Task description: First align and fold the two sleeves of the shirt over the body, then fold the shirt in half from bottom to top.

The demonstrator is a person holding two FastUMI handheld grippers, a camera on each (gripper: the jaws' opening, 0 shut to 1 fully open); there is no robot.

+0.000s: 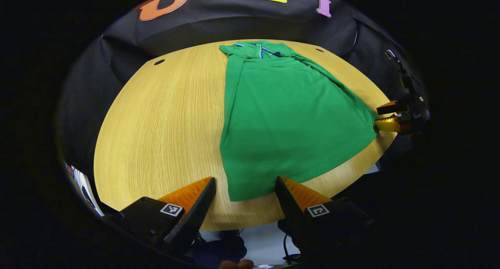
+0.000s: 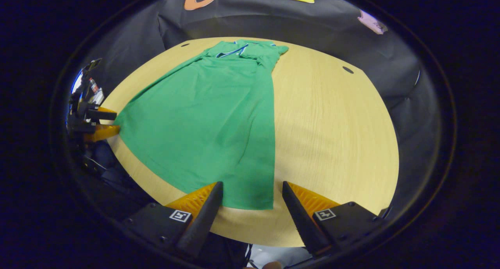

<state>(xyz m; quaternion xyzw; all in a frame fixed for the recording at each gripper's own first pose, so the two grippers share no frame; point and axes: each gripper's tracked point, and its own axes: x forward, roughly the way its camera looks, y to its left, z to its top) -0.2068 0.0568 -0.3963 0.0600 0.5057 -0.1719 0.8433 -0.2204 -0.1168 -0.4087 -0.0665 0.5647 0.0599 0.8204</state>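
A green shirt lies flat on the round wooden table, collar at the far side, both sleeves folded in over the body. In the left gripper view my left gripper stands open just above the near hem, its fingers straddling the shirt's left bottom corner. Farther off, the right gripper sits open at the other bottom corner. In the right gripper view the shirt runs away from me, and my right gripper is open astride the right bottom corner. The left gripper shows open at the far-left corner.
The table's near edge lies just under both grippers. Two dark holes mark the far part of the tabletop. Bare wood spreads beside the shirt. Black cloth walls stand behind the table.
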